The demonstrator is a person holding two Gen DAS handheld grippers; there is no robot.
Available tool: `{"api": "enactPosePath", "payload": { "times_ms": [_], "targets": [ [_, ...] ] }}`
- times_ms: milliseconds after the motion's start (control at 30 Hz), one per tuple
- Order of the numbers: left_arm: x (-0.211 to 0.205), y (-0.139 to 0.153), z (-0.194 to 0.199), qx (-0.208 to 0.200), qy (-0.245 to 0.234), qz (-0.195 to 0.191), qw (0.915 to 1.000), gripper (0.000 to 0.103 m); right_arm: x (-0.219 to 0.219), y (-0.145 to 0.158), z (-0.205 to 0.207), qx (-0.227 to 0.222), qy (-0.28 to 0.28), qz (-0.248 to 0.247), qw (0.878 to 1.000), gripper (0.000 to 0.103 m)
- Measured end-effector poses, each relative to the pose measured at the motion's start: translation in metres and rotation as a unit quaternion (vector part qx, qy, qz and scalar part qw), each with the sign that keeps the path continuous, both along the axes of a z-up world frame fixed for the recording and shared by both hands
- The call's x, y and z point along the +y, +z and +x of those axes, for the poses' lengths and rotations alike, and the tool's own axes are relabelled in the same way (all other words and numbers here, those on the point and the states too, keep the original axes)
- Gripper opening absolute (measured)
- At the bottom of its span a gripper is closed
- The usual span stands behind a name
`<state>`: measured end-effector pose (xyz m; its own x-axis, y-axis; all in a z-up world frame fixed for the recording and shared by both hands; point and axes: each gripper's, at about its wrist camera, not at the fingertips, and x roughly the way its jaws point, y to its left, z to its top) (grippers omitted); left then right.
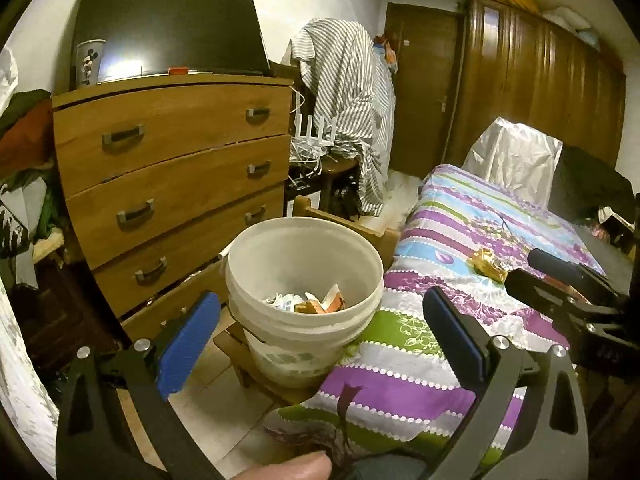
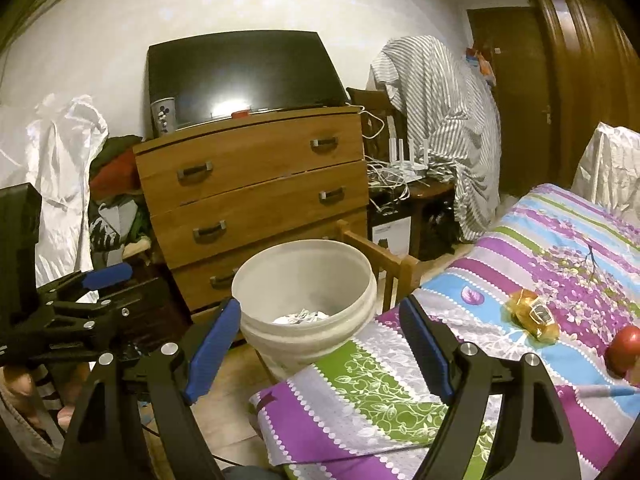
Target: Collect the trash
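Left wrist view: left gripper [image 1: 320,332] fingers stand wide with nothing between them, aimed at the white bucket [image 1: 304,280], which sits on a small wooden stand on the floor, against the near corner of the bed [image 1: 420,360], and already holds scraps; a crumpled yellow wrapper [image 1: 489,265] lies mid-bed. Right wrist view: right gripper [image 2: 320,344] fingers also wide and empty, wrapper [image 2: 534,314] lying off to the right, a red round object [image 2: 624,348] near it. Judgement: between pickups; next move is to reach right to the wrapper, close on it, and carry it to the bucket.
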<state>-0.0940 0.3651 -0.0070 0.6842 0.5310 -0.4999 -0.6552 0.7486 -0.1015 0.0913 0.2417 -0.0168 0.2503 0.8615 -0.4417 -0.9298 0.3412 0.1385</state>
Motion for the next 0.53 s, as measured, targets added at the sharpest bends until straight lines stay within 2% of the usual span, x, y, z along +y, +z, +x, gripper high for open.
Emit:
{"api": "enactPosePath", "payload": {
  "times_ms": [367, 533],
  "targets": [
    [0.0034, 0.0002, 0.0064, 0.010, -0.006, -0.003, 0.9999, 0.098, 0.0063, -0.0029, -0.0009, 0.003, 0.001, -0.002, 1.000, 0.082],
    [0.0075, -0.0011, 0.0078, 0.009, 0.000, -0.007, 0.9999, 0.098, 0.0068, -0.0042, 0.0009, 0.005, -0.005, 0.002, 1.000, 0.086]
  ]
}}
